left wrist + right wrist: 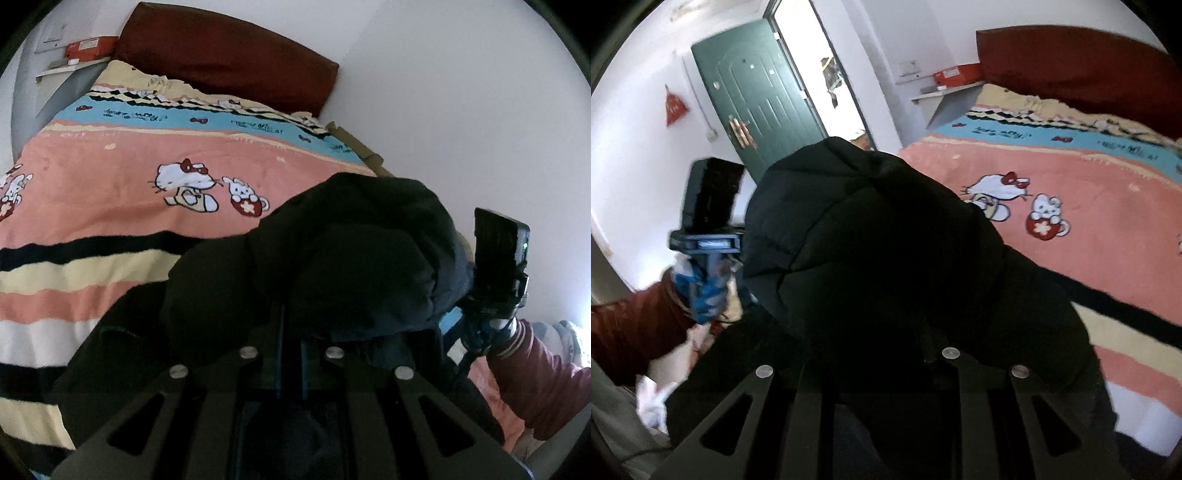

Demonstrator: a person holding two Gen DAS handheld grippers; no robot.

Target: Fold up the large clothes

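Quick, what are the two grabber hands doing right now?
Left gripper: shut on the black jacket.
Right gripper: shut on the black jacket too.

Both wrist views look down, close, sharing the bedspread (110,162).

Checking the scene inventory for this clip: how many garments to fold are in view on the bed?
1. A black padded jacket is bunched over the bedspread, filling the space in front of both wrist cameras. Its bulk hides the bed beneath, so another garment could lie underneath.
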